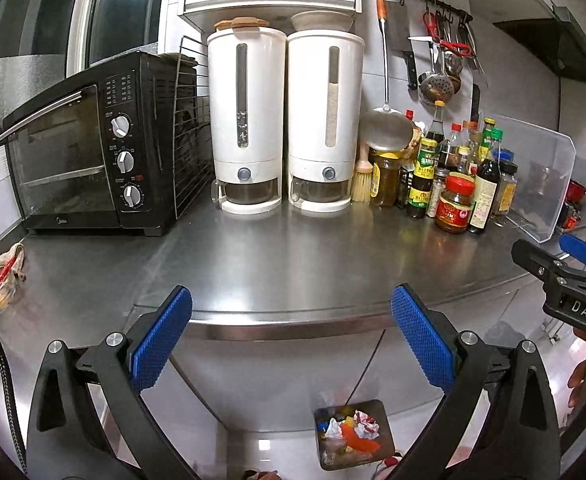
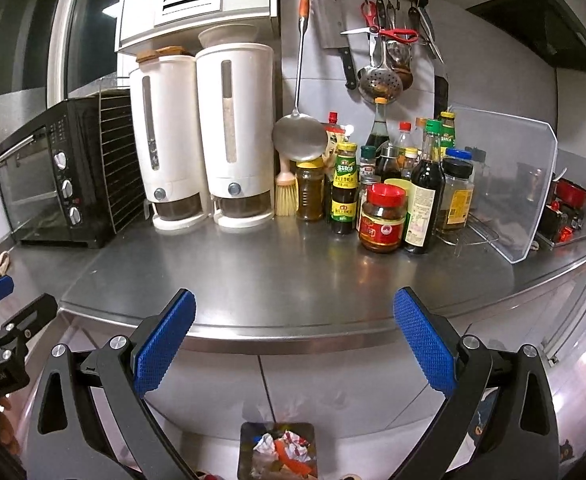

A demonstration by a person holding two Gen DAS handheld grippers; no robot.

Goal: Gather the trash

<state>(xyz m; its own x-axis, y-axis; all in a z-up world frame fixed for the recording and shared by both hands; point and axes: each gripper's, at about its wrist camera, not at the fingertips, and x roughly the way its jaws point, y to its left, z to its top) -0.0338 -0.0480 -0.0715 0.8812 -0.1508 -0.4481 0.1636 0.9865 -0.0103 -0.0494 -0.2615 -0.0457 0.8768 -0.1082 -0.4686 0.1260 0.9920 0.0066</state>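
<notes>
Both empty, jaws wide apart: left gripper [image 1: 291, 304] and right gripper [image 2: 295, 308], poised over counter [image 2: 253, 276]. Below on floor, bin [image 2: 276, 454] with crumpled trash [image 2: 283, 450], apparently all collected.

Bright overhead light glares off the steel counter [image 1: 293, 256]; edges bend, perhaps slightly soft.
</notes>
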